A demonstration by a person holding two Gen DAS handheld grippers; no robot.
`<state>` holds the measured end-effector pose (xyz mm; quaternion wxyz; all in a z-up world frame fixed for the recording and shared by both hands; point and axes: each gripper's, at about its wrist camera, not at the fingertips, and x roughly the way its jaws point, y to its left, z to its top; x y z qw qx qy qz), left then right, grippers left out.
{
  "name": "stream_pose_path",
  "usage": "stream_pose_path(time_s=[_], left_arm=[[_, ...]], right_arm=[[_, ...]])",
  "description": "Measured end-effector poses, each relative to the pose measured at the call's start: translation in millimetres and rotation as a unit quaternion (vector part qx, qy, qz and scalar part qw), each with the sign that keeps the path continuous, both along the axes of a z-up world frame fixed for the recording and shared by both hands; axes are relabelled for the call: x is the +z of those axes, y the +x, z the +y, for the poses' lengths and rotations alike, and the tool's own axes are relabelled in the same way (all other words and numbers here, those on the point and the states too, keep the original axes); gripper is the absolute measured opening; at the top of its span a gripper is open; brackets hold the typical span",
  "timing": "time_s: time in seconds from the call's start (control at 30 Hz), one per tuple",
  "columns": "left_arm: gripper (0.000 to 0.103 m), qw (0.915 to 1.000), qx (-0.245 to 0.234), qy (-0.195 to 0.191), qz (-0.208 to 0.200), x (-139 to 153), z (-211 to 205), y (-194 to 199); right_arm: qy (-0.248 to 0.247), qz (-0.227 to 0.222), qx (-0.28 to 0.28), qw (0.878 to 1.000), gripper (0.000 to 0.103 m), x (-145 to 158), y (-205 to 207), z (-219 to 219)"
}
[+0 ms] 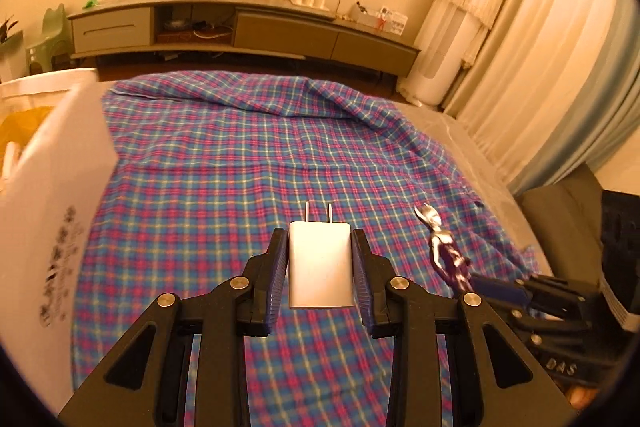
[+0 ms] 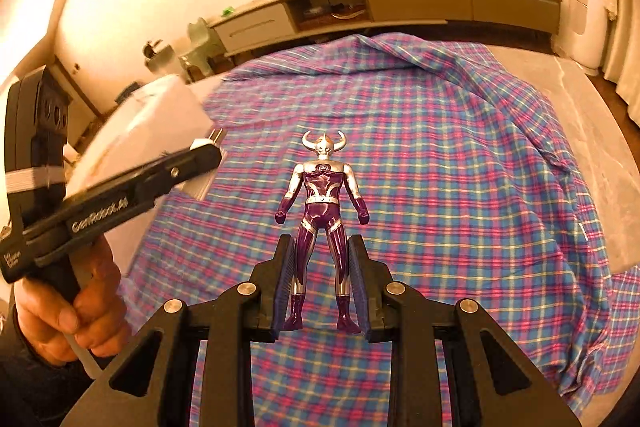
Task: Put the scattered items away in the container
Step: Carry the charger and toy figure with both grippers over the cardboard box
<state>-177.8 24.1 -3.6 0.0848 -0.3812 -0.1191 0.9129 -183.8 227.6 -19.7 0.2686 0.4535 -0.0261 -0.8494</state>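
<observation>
Scattered items here number two, and each is already in a grip. A white charger (image 1: 321, 264), prongs pointing away from the camera, sits clamped between the blue pads of the left gripper (image 1: 320, 251), held above the plaid cloth (image 1: 240, 155). In the right wrist view the same charger (image 2: 204, 167) shows at the tip of the left gripper (image 2: 200, 157), just in front of the white box (image 2: 168, 111). A purple and silver horned figure (image 2: 322, 219) is pinched at its legs by the right gripper (image 2: 322, 267), body upright toward the far wall. From the left wrist camera the figure (image 1: 446, 251) appears to the right of the charger, with the right gripper (image 1: 500, 289) at its lower end. The white box (image 1: 52, 211), its wall printed with dark marks, stands at the cloth's left edge, close beside the charger. A hand (image 2: 76, 311) holds the left gripper's handle. A long low cabinet (image 1: 240, 27) runs along the far wall.
</observation>
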Motion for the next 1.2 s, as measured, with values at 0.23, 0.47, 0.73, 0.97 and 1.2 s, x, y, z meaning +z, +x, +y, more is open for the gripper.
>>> stream_pose_path(time_s=[0.23, 0.47, 0.73, 0.97, 1.2], left_arm=[[0.032, 0.9995, 0.002, -0.003, 0.032, 25.4, -19.4, 44.5], [0.032, 0.9990, 0.010, -0.005, 0.043, 34.2, -42.7, 72.0], [0.032, 0.9983, 0.026, -0.001, 0.052, 45.0, -80.0, 88.4], [0.032, 0.9972, 0.042, 0.000, 0.061, 54.9, -108.4, 99.9], [0.032, 0.9956, 0.063, 0.007, 0.069, 62.6, -137.4, 109.9]], right_arm=[[-0.017, 0.020, 0.021, 0.999, 0.029, 13.5, 24.5, -21.7], [-0.033, 0.038, 0.041, 0.998, 0.029, 21.6, 44.8, -47.4], [-0.047, 0.059, 0.060, 0.995, 0.029, 34.2, 71.4, -75.4], [-0.058, 0.067, 0.062, 0.994, 0.029, 38.6, 94.8, -99.4], [-0.076, 0.079, 0.065, 0.992, 0.029, 54.5, 110.3, -120.2]])
